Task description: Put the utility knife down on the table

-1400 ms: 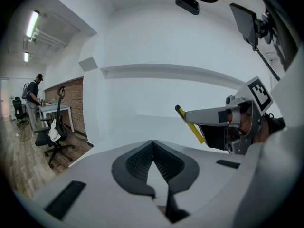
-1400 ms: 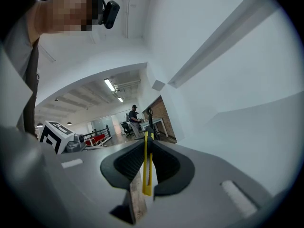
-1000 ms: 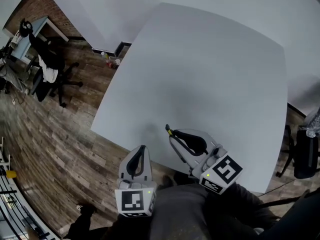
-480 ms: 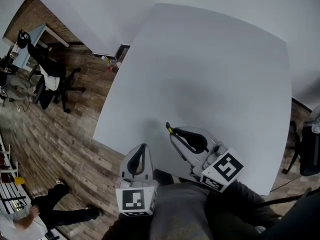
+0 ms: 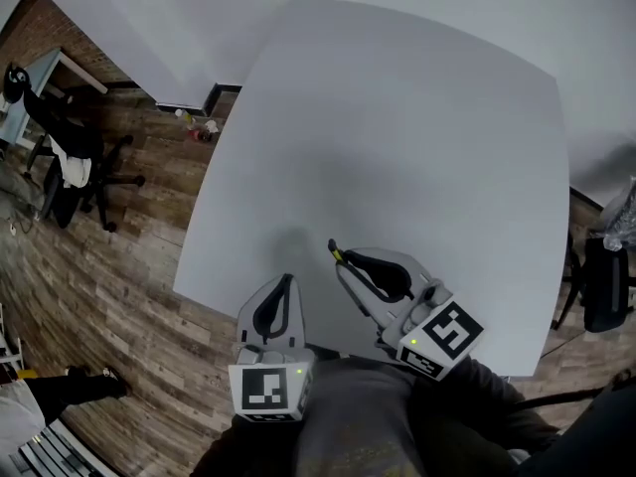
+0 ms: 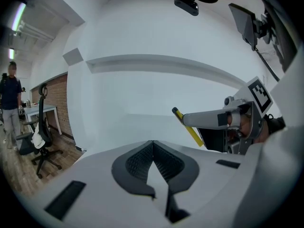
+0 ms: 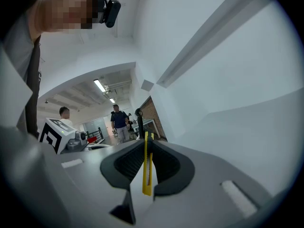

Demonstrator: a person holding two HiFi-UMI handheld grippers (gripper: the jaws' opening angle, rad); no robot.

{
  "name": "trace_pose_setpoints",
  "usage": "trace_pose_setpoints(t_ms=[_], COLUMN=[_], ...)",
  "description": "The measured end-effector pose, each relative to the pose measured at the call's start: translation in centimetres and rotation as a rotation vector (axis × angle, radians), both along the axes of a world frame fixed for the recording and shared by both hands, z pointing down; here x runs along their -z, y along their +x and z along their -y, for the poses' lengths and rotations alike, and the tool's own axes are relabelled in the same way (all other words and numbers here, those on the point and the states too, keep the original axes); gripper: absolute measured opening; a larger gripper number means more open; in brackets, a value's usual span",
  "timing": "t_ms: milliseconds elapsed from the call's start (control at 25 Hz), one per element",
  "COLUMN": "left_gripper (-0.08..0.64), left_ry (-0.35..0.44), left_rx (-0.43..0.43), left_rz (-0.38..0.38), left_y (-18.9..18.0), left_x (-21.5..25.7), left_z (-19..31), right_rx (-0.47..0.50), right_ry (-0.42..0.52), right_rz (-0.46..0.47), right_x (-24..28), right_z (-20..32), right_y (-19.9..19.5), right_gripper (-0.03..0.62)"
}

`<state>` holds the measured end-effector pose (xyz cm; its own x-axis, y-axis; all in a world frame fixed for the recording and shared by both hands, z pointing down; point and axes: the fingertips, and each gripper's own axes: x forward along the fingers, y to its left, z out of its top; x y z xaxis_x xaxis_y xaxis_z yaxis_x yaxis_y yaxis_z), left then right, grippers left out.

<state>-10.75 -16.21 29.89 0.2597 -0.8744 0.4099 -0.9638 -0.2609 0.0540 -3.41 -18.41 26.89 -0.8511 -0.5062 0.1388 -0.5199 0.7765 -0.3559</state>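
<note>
No text can be read — no labels, brands or numbers legible.

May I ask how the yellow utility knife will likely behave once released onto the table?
The utility knife looks thin and flat-sided, so it should probably lie still rather than roll. Held straight in the right gripper, it seems rigid and likely light; the smooth table might let it slide.

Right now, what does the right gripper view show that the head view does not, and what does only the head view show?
Only the right gripper view shows the yellow utility knife edge-on between the shut jaws of the right gripper, and the ceiling lights far behind. Only the head view shows the wooden floor, an office chair and the whole white table. Both show the knife, the right gripper and part of the left gripper.
</note>
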Motion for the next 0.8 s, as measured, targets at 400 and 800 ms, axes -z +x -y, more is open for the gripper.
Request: trace_pose_setpoints(t_ms=[400,800], left_gripper=[0.003,0.003], left_ry=[-0.051,-0.068], left_rx=[-0.079,-0.088], left_rz=[-0.104,-0.098], left_y=[-6.0,-8.3], left_x=[-2.3,-3.1], left_z=[5.7,9.2], right_rx=[-0.044,-0.061], right_ry=[-0.042,-0.068], right_rz=[-0.082,-0.09], right_x=[-1.5,-2.5], right_z=[5.9,9.4], right_y=[-8.0,-10.2], right_gripper=[0.051,0.051])
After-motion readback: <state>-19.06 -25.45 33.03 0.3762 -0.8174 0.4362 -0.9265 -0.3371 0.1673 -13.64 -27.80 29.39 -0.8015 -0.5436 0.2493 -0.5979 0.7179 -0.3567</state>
